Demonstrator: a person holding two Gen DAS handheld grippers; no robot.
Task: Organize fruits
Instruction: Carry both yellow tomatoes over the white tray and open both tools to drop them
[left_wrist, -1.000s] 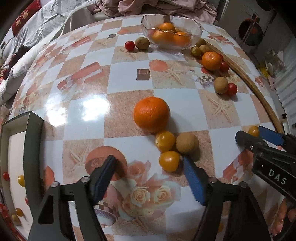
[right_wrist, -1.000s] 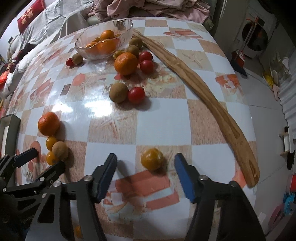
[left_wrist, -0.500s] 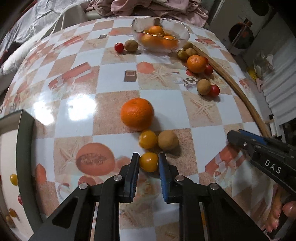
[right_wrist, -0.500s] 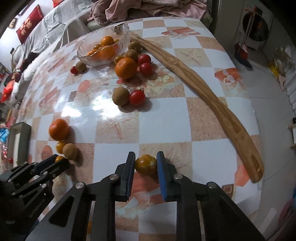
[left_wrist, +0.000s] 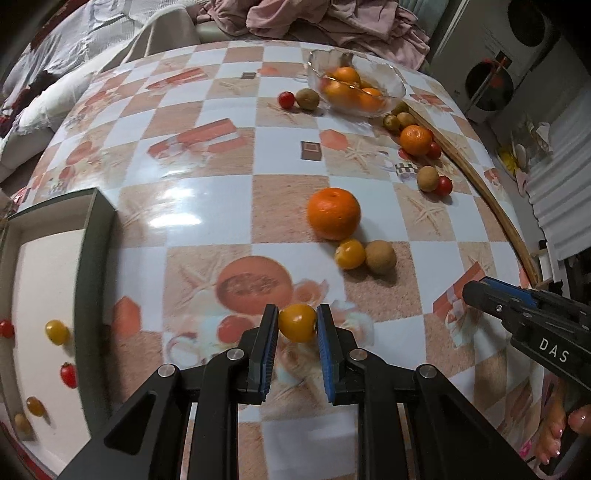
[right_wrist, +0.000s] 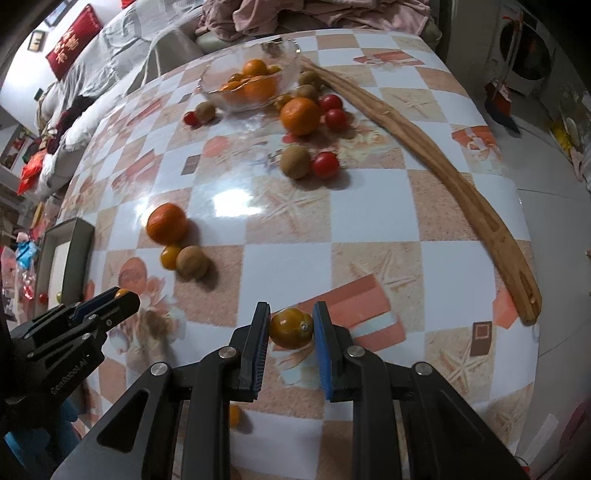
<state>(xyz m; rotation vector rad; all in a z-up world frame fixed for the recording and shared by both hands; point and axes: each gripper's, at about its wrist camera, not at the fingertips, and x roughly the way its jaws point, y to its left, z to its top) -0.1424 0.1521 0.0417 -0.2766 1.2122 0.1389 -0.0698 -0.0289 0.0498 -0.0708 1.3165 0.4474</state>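
Two grippers each clamp a small yellow tomato. At the far left, the box (left_wrist: 94, 258) sits on the worktop (left_wrist: 221, 155) edge with small red and yellow tomatoes inside. Right of it, the left gripper (left_wrist: 297, 325) has its blue pads pressed on both sides of a yellow tomato (left_wrist: 297, 322), near the worktop's near edge. Farther off and slightly right lie a large orange (left_wrist: 333, 213), another yellow tomato (left_wrist: 349, 253) and a brown round fruit (left_wrist: 380, 256), touching in a cluster. At the far side stands a glass bowl (left_wrist: 395, 86) of oranges, with more tomatoes, brown fruits and an orange around it. Farther right, the right gripper (right_wrist: 291, 328) is closed on a darker yellow tomato (right_wrist: 291, 328). A long wooden strip (right_wrist: 443, 166) runs along the right edge
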